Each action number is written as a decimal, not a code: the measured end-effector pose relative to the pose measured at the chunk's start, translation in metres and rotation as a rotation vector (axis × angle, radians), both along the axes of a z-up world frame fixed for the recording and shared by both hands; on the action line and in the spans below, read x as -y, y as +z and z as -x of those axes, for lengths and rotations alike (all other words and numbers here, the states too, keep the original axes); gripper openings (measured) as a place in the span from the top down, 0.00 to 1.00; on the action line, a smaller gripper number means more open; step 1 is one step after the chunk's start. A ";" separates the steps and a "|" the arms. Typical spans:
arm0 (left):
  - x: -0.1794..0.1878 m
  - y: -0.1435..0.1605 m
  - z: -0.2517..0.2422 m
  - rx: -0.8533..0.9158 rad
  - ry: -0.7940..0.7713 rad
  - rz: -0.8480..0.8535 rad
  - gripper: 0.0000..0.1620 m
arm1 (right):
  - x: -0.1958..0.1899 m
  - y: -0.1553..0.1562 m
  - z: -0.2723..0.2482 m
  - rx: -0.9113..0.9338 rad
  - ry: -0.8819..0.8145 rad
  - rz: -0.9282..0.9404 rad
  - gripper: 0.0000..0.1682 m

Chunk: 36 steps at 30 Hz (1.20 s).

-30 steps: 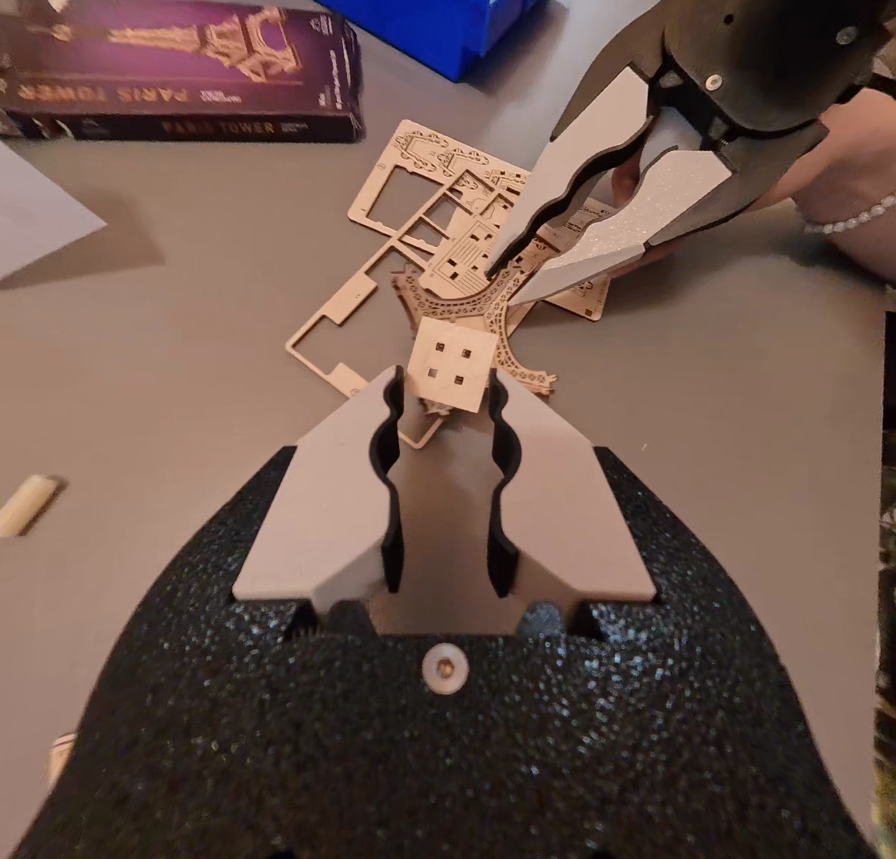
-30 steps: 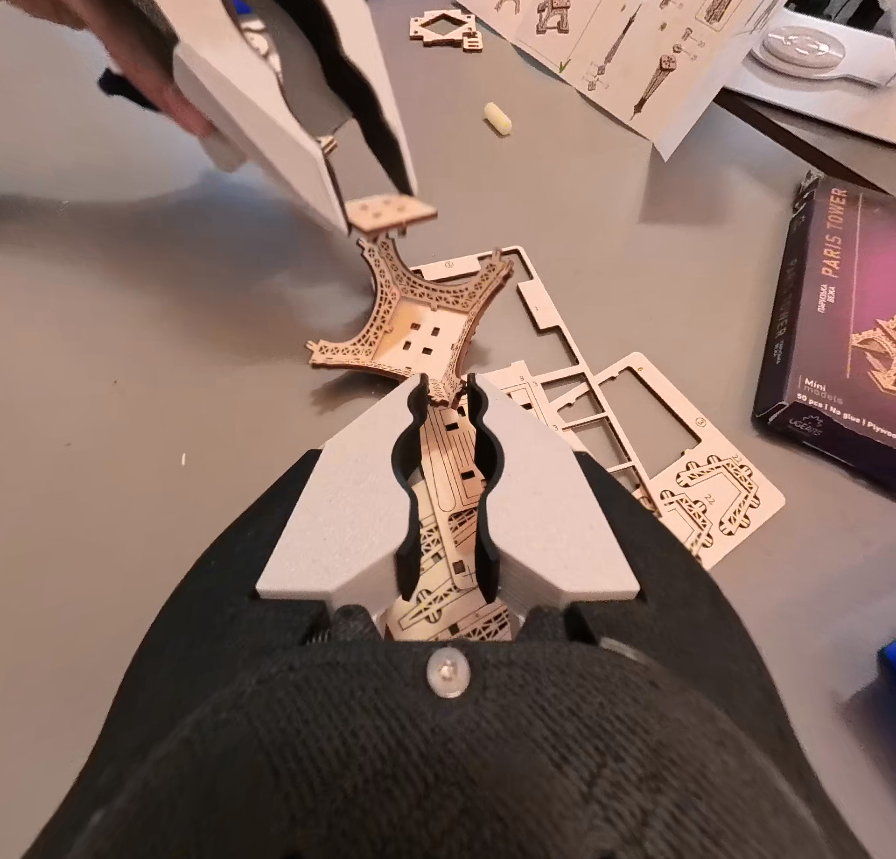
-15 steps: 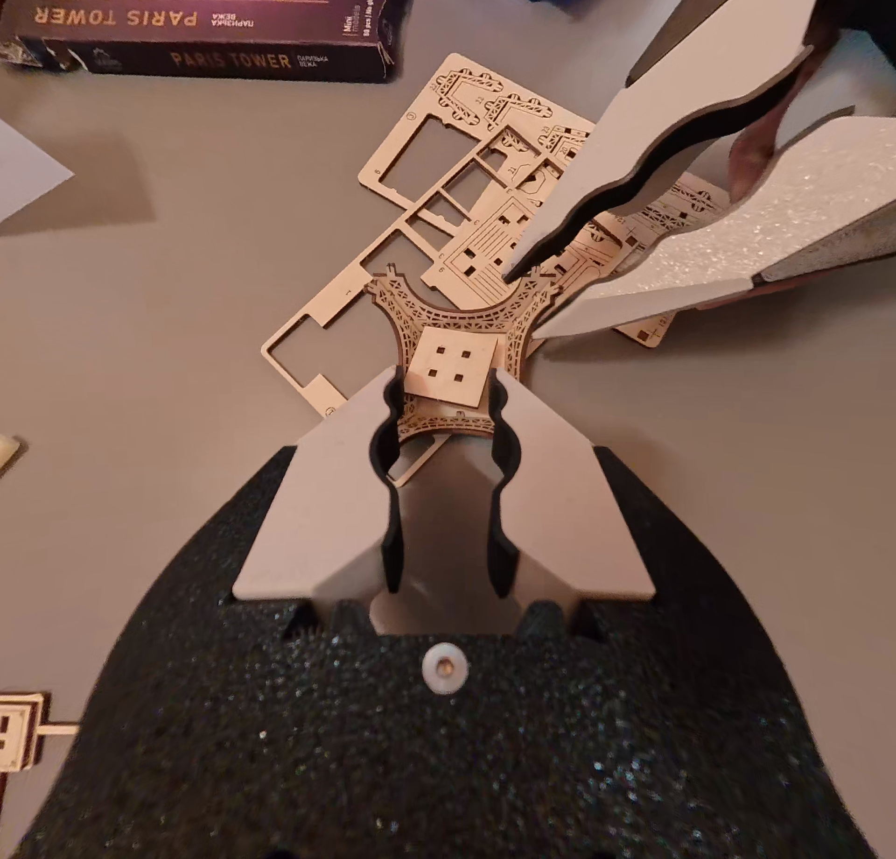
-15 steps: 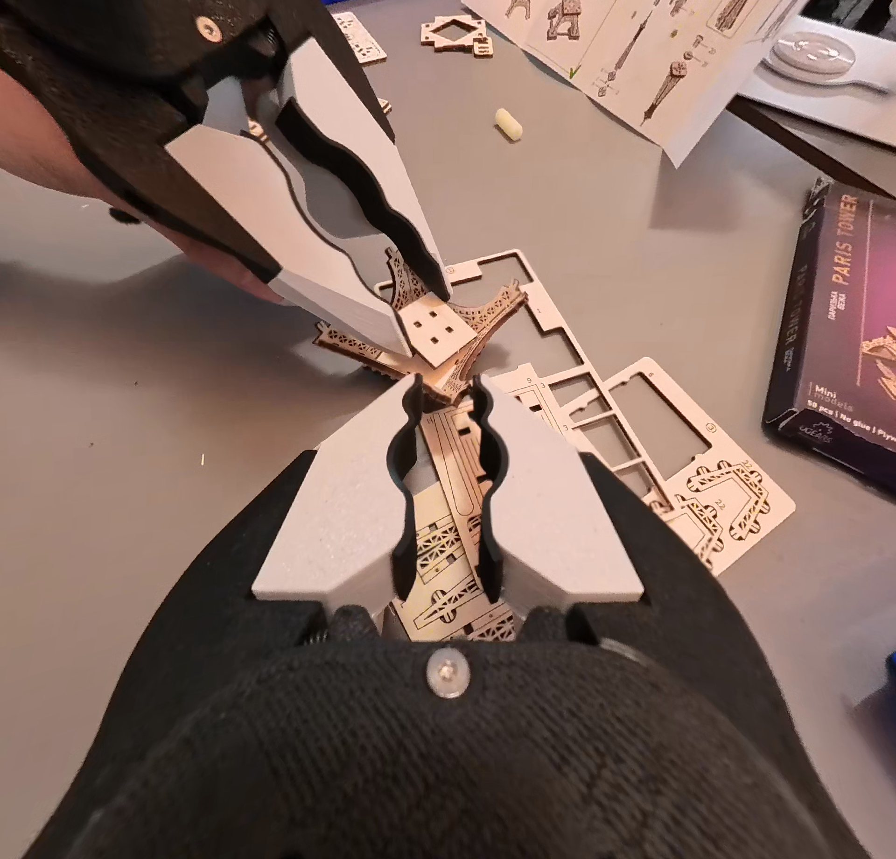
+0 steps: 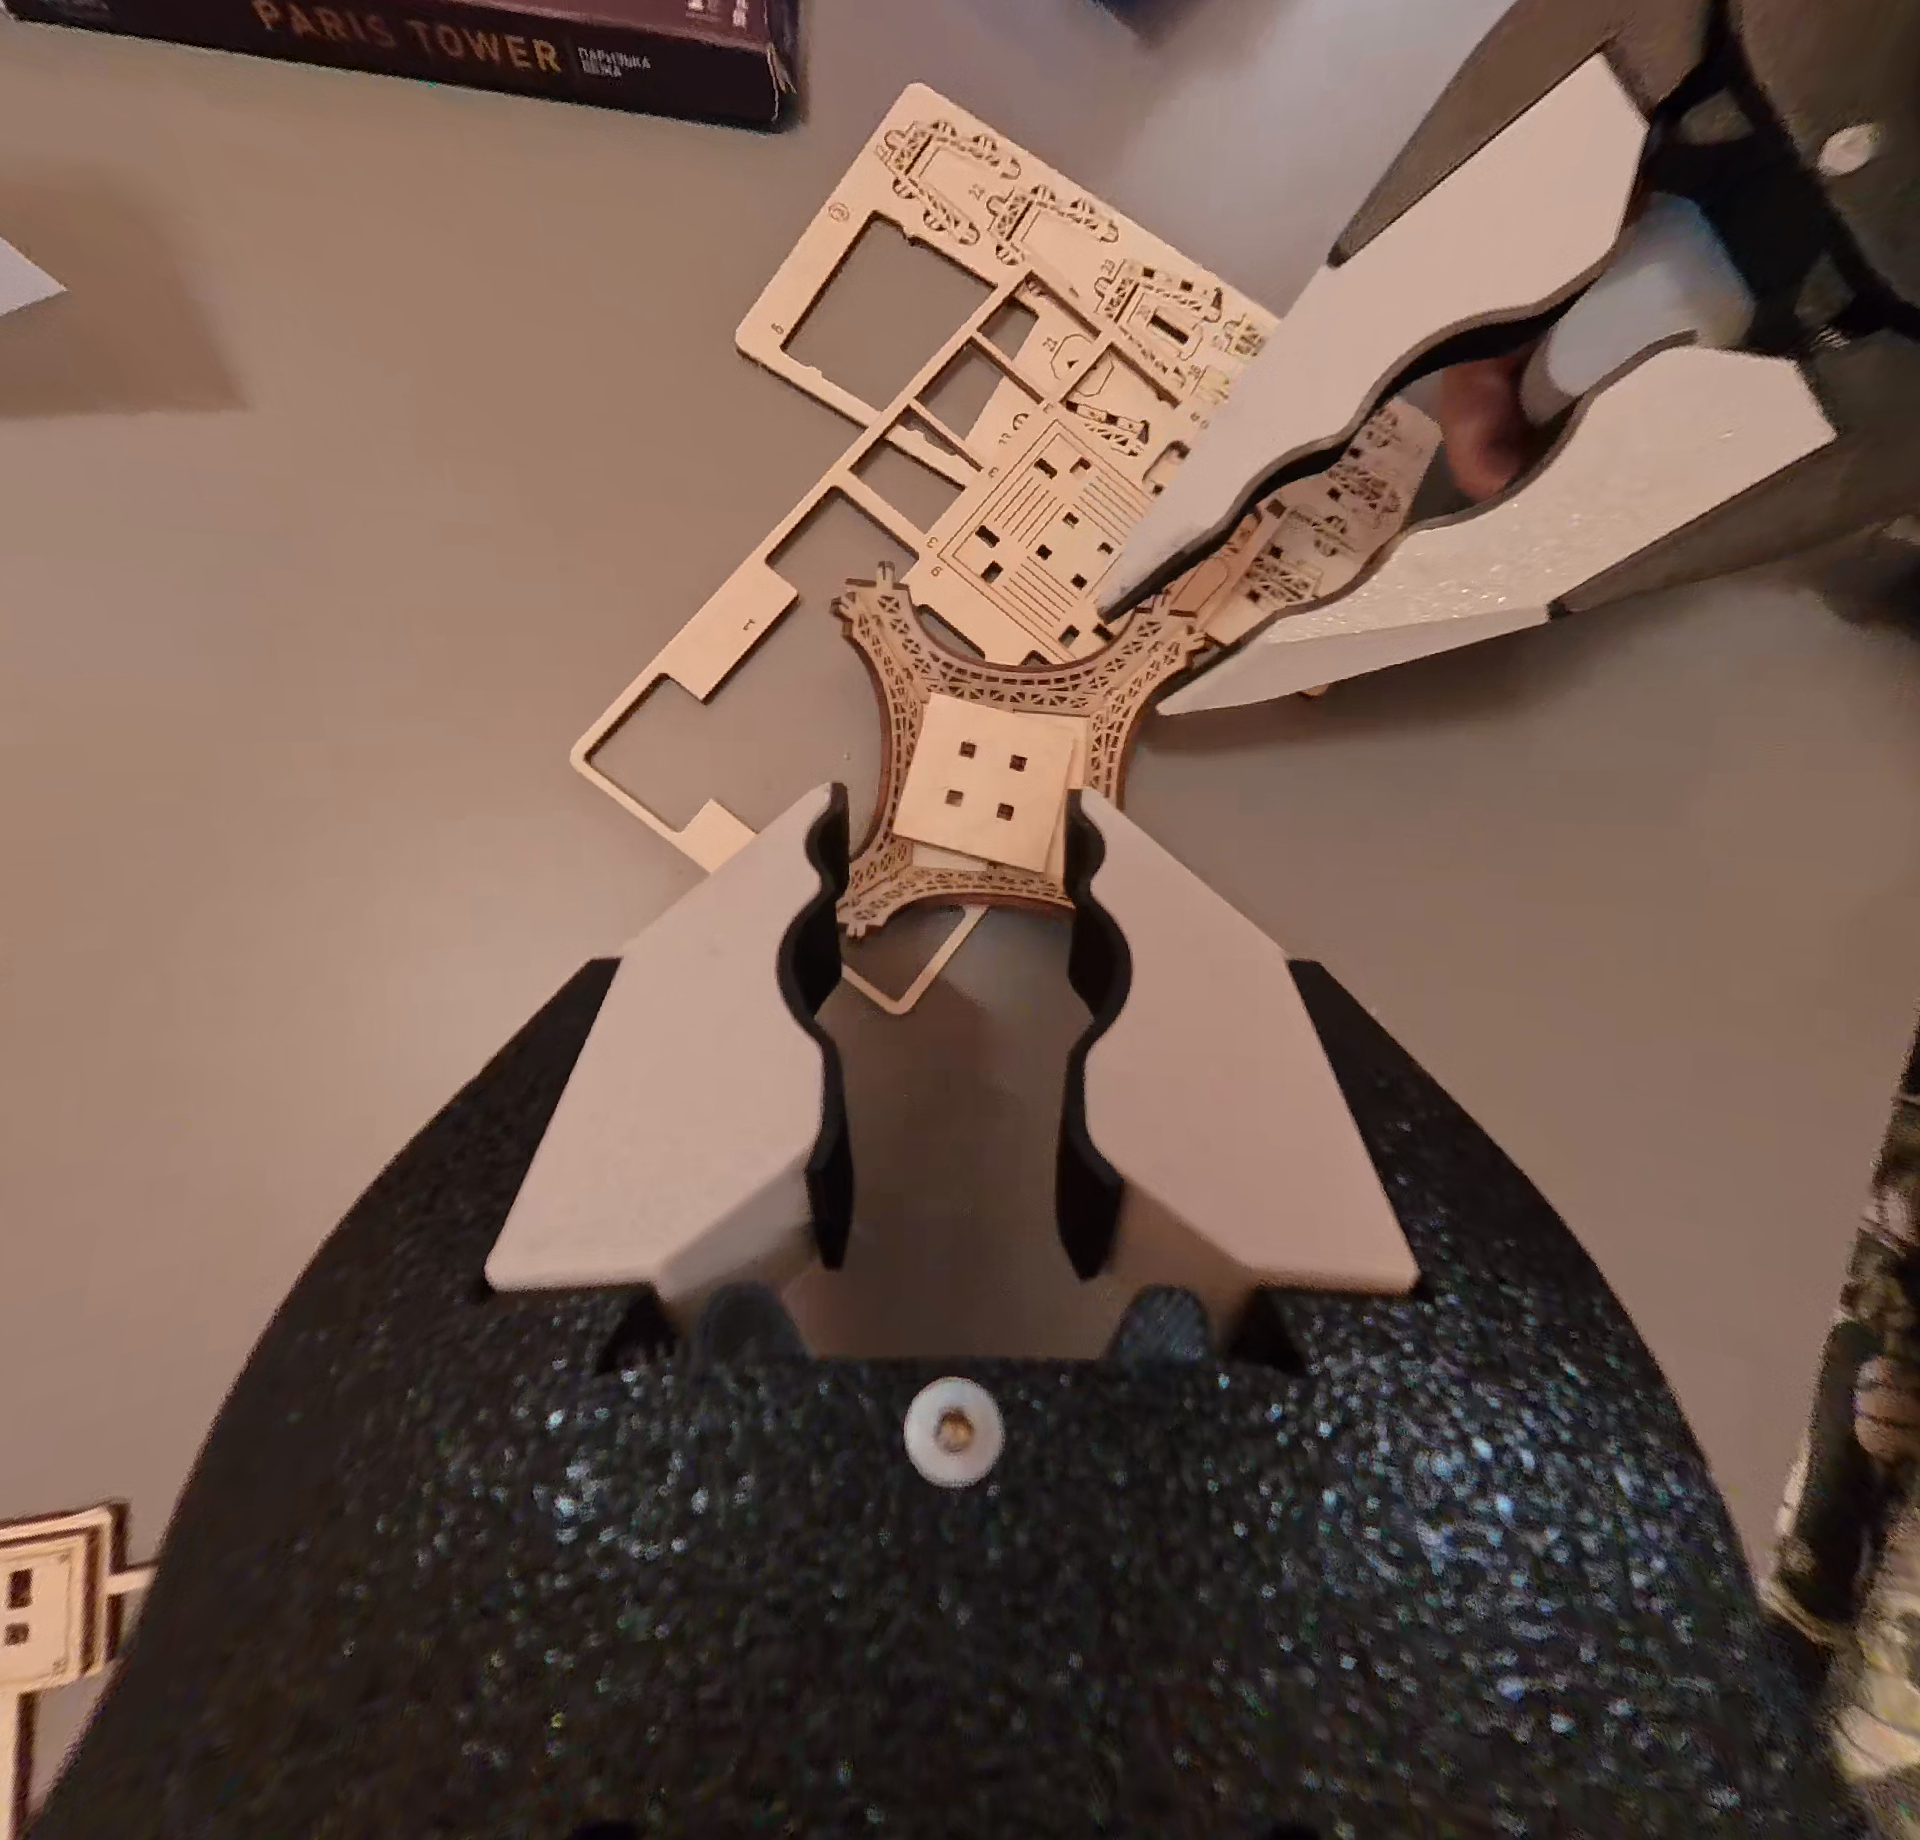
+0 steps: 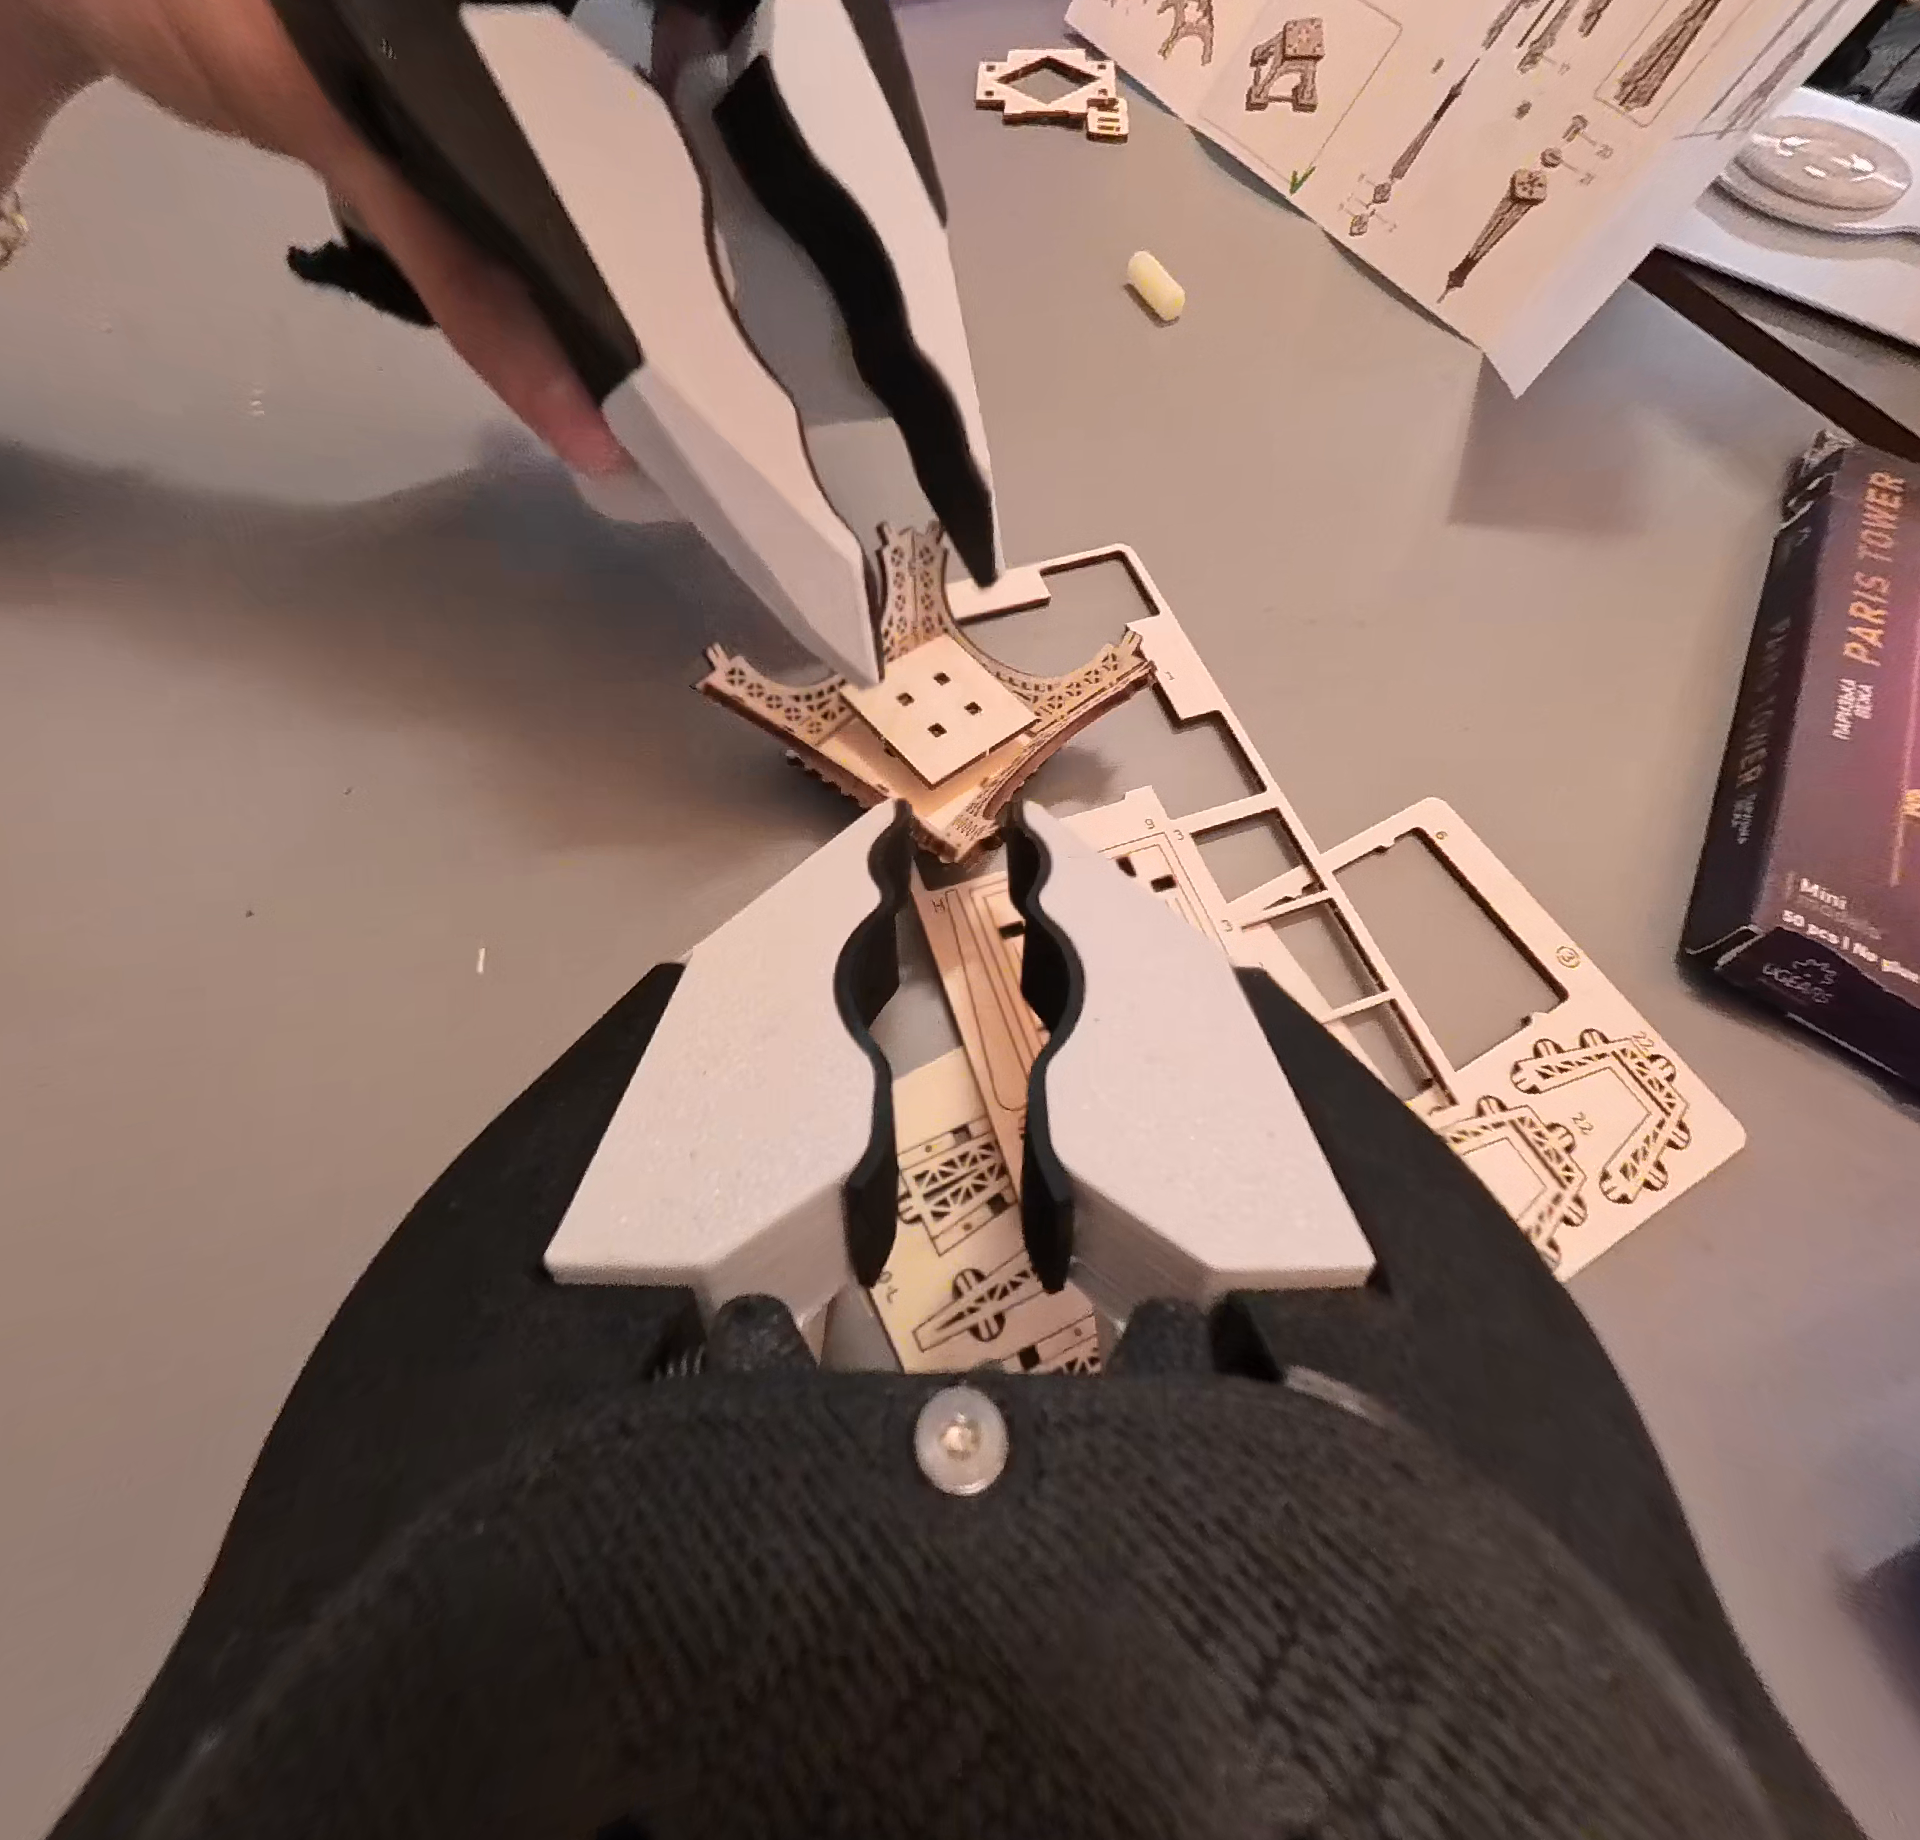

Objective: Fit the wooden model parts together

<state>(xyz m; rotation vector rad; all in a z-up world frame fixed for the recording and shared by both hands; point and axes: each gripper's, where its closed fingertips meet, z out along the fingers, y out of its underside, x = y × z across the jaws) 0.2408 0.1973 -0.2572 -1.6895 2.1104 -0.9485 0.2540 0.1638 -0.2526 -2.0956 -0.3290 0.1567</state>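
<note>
1. I see the grey tabletop [image 5: 312, 647] spread under everything, carrying the kit.
2. My left gripper [image 5: 951, 824] has its fingers [image 5: 707, 1042] set apart with a wide gap. The square plate sits between their tips, but I cannot tell whether they actually pinch it.
3. My right gripper [image 6: 956, 824] has its fingers [image 6: 1174, 1042] drawn close, with only a narrow gap. One leg tip of the tower base sits right at their tips; I cannot tell whether it is clamped or merely touched.
4. The dark purple box [image 6: 1829, 751] lies at the right edge in my right wrist view, well apart from the model.
5. The white instruction sheet [image 6: 1455, 107] lies at the far right, partly off the tabletop edge.
6. The wooden part sheet [image 5: 914, 419], with several windows already punched out, lies flat under and beyond the model, and a second sheet [image 6: 997, 1146] lies beneath my right fingers.
7. The tower base [image 5: 997, 684], a lattice piece with four splayed legs, stands on the part sheet between the two grippers.
8. The square plate [image 5: 982, 798], pierced by four small square holes, sits on top of the tower base, slightly skewed.
9. A small diamond-shaped frame [image 6: 1049, 91] lies far back near the instruction sheet.
10. A little pale peg [image 6: 1155, 284] lies alone on the tabletop nearby.
</note>
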 end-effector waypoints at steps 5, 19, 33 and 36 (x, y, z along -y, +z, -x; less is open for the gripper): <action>0.004 0.012 0.003 0.000 -0.098 0.012 0.76 | -0.001 0.000 0.005 0.001 0.019 -0.005 0.91; 0.007 -0.011 -0.001 -0.230 -0.325 -0.168 0.81 | -0.001 -0.003 0.007 -0.047 0.010 0.010 0.91; -0.002 -0.010 0.003 -0.221 -0.268 -0.182 0.66 | -0.002 -0.004 0.005 -0.047 -0.004 0.021 0.91; 0.001 -0.008 0.002 -0.203 -0.265 -0.178 0.77 | -0.002 -0.004 0.005 -0.048 -0.002 0.020 0.91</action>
